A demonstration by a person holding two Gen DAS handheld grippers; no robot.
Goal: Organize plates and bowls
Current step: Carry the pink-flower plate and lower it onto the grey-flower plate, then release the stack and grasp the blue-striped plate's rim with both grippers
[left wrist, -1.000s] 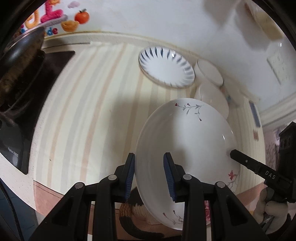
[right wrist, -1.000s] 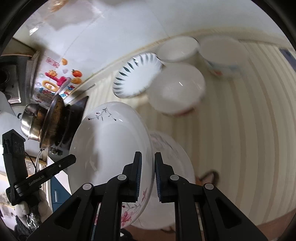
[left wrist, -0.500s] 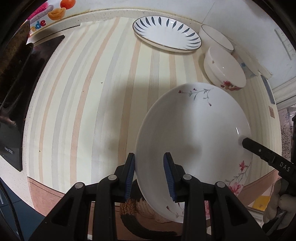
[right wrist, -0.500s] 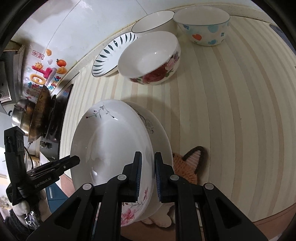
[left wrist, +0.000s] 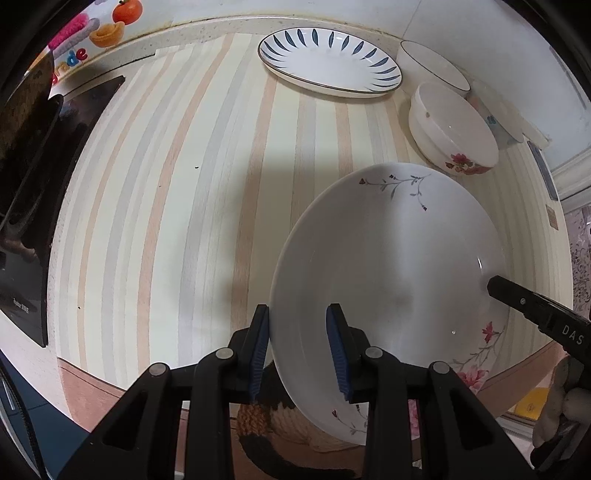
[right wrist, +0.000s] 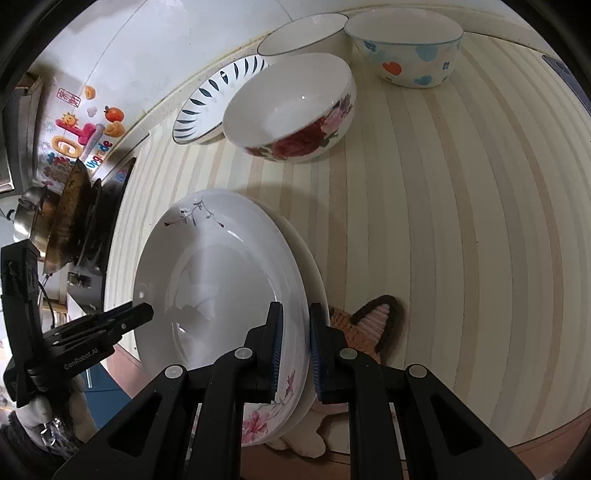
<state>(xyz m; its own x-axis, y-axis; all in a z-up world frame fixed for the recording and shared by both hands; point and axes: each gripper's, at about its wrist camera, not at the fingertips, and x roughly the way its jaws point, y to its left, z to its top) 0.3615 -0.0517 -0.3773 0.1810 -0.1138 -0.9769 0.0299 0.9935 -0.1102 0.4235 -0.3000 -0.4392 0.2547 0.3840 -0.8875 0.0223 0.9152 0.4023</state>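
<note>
A white floral plate (left wrist: 391,258) (right wrist: 218,280) is held by its rim on two sides. My left gripper (left wrist: 297,349) is shut on its near rim; my right gripper (right wrist: 295,343) is shut on its opposite rim. The plate sits right on top of a second white plate (right wrist: 314,273), whose edge shows just behind it. A blue-leaf plate (left wrist: 328,62) (right wrist: 214,99) lies at the back. A rose bowl (left wrist: 452,129) (right wrist: 291,107), a plain white bowl (left wrist: 434,66) (right wrist: 303,33) and a heart-patterned bowl (right wrist: 404,48) stand at the back right.
A striped mat (left wrist: 166,184) covers the counter. A cat-shaped knitted coaster (right wrist: 373,325) lies under the plates near the front edge. A black stove (left wrist: 33,192) with a pan (right wrist: 70,218) and a steel pot (right wrist: 29,214) is at the left. A tiled wall bounds the back.
Both grippers have lowered the floral plate toward the counter and onto the second plate. The views tilted down, so the back bowls and plate look closer.
</note>
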